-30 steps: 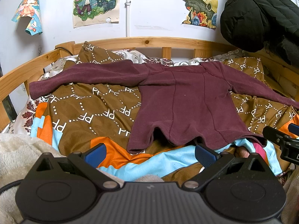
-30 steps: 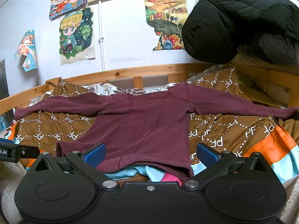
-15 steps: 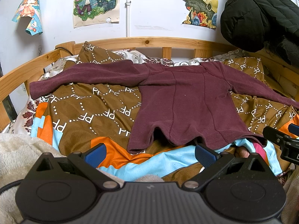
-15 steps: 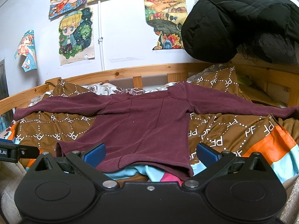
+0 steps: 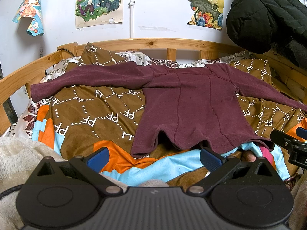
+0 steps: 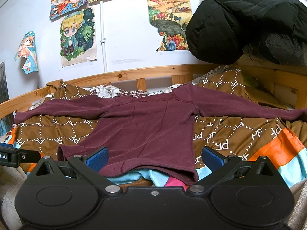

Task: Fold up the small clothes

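A maroon long-sleeved top (image 5: 193,105) lies flat on the bed, sleeves spread out to both sides, hem toward me. It also shows in the right wrist view (image 6: 145,130). My left gripper (image 5: 153,158) is open and empty, just short of the hem's left part. My right gripper (image 6: 154,158) is open and empty, with the hem's right part between its blue pads without touching. The right gripper's tip shows at the right edge of the left wrist view (image 5: 287,143).
The top lies on a brown, orange and blue patterned quilt (image 5: 92,115). A wooden bed rail (image 5: 153,43) runs behind. A black jacket (image 6: 245,19) hangs at the upper right. A cream fleece blanket (image 5: 17,157) lies at the near left.
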`<move>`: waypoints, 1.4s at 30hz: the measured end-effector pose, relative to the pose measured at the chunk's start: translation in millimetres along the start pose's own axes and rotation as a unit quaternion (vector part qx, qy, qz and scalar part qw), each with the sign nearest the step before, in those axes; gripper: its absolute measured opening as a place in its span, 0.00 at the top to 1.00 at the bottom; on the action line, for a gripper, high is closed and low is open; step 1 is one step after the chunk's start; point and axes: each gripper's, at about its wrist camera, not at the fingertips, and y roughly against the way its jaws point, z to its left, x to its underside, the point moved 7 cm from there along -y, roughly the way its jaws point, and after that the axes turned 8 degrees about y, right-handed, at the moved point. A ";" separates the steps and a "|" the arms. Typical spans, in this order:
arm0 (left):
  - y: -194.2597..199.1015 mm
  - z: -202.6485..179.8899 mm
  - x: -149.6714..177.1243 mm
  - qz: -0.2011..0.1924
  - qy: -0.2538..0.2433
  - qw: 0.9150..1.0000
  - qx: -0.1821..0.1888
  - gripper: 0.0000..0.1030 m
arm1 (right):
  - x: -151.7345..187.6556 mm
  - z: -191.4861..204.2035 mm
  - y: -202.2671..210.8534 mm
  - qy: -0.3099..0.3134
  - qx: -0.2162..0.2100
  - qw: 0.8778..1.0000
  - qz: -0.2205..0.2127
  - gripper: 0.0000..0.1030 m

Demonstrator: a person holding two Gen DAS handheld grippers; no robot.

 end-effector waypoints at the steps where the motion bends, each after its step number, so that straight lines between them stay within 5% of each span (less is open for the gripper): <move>1: 0.0 0.0 0.0 0.000 0.000 1.000 0.000 0.01 | 0.1 -0.1 -0.1 0.000 0.000 1.000 0.000 0.00; 42: -5.4 4.7 -14.3 0.018 0.010 1.000 0.007 0.01 | -3.6 -12.5 -6.6 -0.021 0.008 1.000 0.005 0.00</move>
